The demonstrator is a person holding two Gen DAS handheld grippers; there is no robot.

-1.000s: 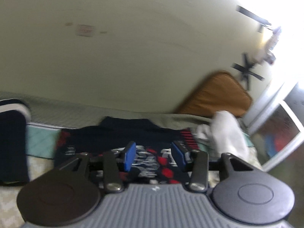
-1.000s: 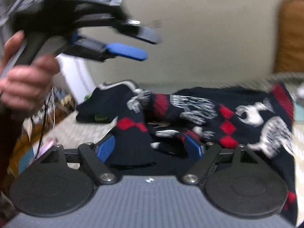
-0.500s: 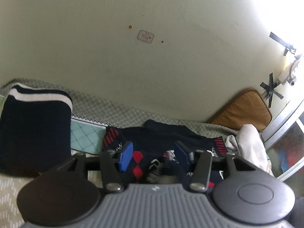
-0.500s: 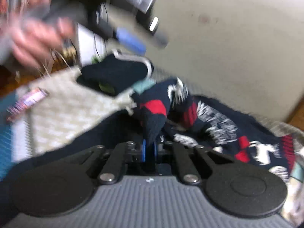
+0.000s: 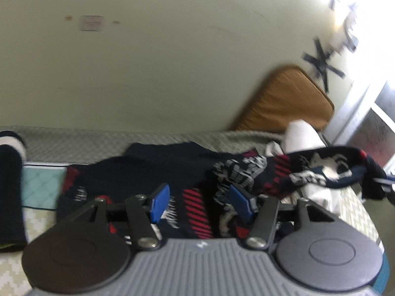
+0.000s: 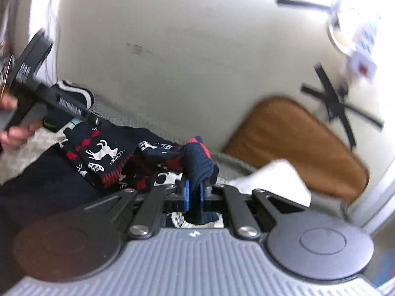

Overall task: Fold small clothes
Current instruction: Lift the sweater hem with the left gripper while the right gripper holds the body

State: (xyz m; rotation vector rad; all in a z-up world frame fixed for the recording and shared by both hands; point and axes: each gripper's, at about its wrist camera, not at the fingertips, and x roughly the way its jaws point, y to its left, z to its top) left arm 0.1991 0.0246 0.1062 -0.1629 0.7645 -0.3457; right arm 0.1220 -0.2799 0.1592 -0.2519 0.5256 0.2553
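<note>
Nearest the right wrist camera, the right hand-held gripper point(image 6: 194, 195) is clamped on a ribbed navy cuff of the patterned sweater point(image 6: 103, 157), its blue pads pressed flat against the knit on both sides. The sleeve runs out from that pinch, lifted and stretched sideways; in the left view it hangs as a taut band off to the right. The left hand-held gripper point(image 5: 199, 201) hovers just over the garment's body with its blue pads spread wide and nothing between them.

The step in hand looks like drawing a sleeve out, either to straighten it or to bring it across the body. Next, the left gripper probably needs to pin or pinch the body so the knit does not drag.

The sweater is soft, thick knit, navy with red diamonds and white reindeer motifs, lying rumpled on the bed point(image 5: 81, 140), whose cover is pale with a fine lattice weave. Beyond lie a limp white cloth point(image 5: 302, 135) and a tan cushion point(image 5: 286, 103) against the wall.
</note>
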